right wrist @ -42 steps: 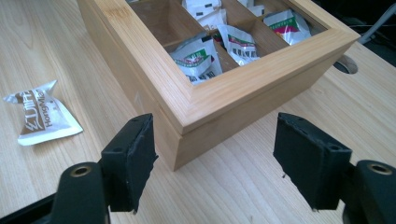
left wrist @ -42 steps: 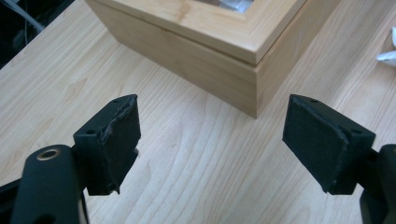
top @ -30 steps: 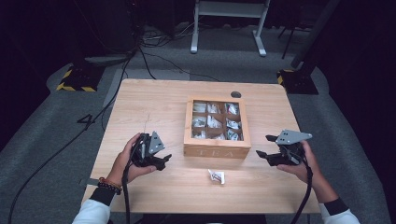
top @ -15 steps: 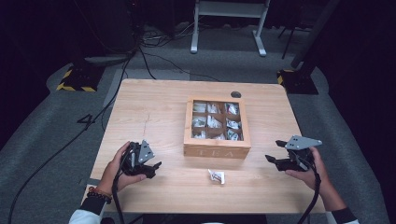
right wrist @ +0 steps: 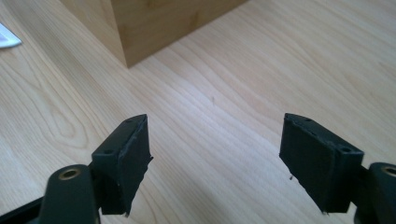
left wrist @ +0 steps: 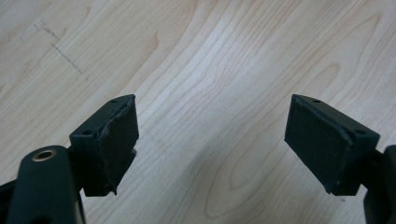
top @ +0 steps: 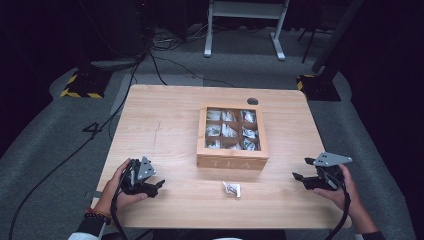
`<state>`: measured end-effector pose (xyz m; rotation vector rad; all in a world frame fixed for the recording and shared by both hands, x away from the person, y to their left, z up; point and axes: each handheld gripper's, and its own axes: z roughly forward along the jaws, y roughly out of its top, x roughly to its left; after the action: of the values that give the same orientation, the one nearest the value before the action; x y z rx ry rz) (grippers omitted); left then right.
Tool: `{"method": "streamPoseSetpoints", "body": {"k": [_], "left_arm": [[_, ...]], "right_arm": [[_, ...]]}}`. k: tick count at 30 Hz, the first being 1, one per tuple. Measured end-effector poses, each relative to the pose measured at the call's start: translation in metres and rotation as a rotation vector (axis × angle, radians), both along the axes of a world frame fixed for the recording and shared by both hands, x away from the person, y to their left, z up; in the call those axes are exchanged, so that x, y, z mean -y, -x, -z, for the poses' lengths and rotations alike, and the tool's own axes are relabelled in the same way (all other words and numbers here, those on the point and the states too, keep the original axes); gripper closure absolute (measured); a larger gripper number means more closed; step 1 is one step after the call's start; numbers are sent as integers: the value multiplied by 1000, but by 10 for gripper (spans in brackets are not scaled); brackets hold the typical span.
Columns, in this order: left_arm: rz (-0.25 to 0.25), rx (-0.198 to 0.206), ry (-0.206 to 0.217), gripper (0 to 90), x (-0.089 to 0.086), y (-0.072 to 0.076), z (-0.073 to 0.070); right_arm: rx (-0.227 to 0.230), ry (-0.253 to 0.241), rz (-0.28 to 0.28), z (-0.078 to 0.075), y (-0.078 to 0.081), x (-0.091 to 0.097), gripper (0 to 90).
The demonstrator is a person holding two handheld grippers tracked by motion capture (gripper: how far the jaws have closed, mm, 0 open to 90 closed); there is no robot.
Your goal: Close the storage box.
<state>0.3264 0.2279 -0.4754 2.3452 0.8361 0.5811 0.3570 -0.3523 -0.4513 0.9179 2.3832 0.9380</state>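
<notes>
A wooden tea box stands open mid-table, its compartments holding white tea bags. A small loose tea bag packet lies on the wood just in front of it. My left gripper rests low near the front left edge, pointing right. In the left gripper view its jaws stand open over bare wood. My right gripper sits at the front right, pointing left toward the box. Its jaws have just been opening and have nothing between them. The box corner and the packet's edge lie beyond them.
The light wooden table has a dark round hole near its far edge. Cables run over the grey floor at left, and a white stand's feet are behind the table. Hazard-striped bases flank the far corners.
Both hands have drawn back toward the near edge and sunk closer to the tabletop. The right gripper's jaws stand a little wider. The box and packet have not moved.
</notes>
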Motion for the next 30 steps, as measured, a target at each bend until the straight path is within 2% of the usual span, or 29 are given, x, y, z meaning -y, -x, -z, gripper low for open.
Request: {"method": "streamPoseSetpoints", "body": {"k": [6, 10, 15, 22, 26, 27, 30], "left_arm": [[-12, -28, 7, 179, -9, 0, 8], [-19, -36, 18, 178, -14, 1, 10], [-31, -49, 33, 178, -21, 1, 13], [-42, -71, 58, 178, -29, 1, 17], [-46, -94, 88, 178, -34, 1, 20], [-54, -103, 107, 178, -38, 1, 21], [-60, -108, 116, 177, -41, 1, 23]], "right_arm": [[-29, 7, 28, 14, 6, 12, 234], [-34, 4, 38, 19, 8, 18, 229], [-63, -34, 79, 29, 13, 31, 209], [-78, -65, 115, 37, 18, 43, 195], [-82, -91, 130, 42, 21, 49, 194], [-83, -100, 142, 44, 23, 52, 193], [-88, -117, 151, 46, 24, 55, 193]]}}
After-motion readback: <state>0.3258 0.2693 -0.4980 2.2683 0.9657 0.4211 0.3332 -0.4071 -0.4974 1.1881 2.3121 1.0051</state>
